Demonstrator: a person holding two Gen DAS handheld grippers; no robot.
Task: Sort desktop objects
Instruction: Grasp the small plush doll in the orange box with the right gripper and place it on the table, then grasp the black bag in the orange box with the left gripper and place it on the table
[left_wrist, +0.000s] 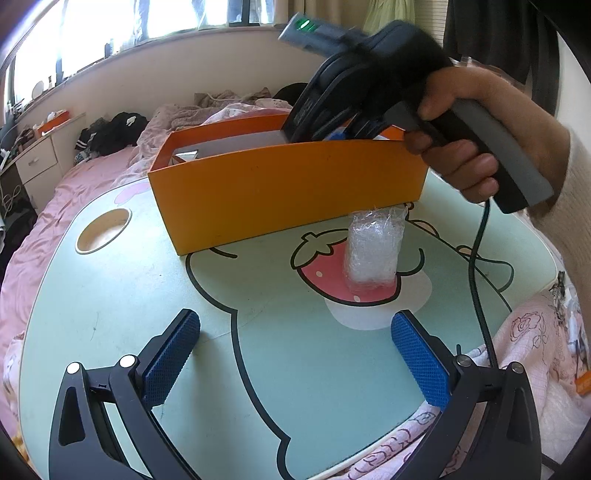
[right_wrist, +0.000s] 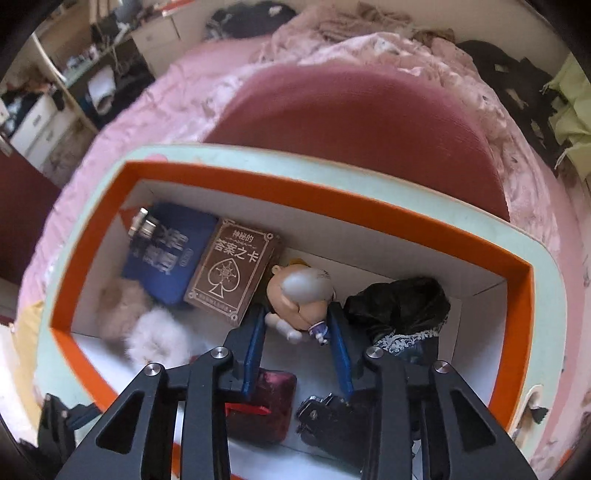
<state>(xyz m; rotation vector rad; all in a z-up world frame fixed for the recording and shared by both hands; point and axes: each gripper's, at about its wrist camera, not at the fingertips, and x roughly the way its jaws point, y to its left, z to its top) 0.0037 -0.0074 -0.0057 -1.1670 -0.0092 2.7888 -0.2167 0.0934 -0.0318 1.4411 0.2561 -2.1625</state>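
Orange cardboard box (right_wrist: 388, 221) holds a small doll figurine (right_wrist: 299, 295), pinched by the right gripper (right_wrist: 297, 321); left gripper (left_wrist: 295, 354) spread wide.

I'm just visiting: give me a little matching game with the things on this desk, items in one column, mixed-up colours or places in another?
Items:
1. storage box
2. card box
3. plastic-wrapped bundle
4. doll figure

Descriptions:
A. brown, with a spade emblem
B. between the right gripper's blue fingers
C. orange walls
D. standing outside the box, on the strawberry picture

Pairs: 1-C, 2-A, 3-D, 4-B
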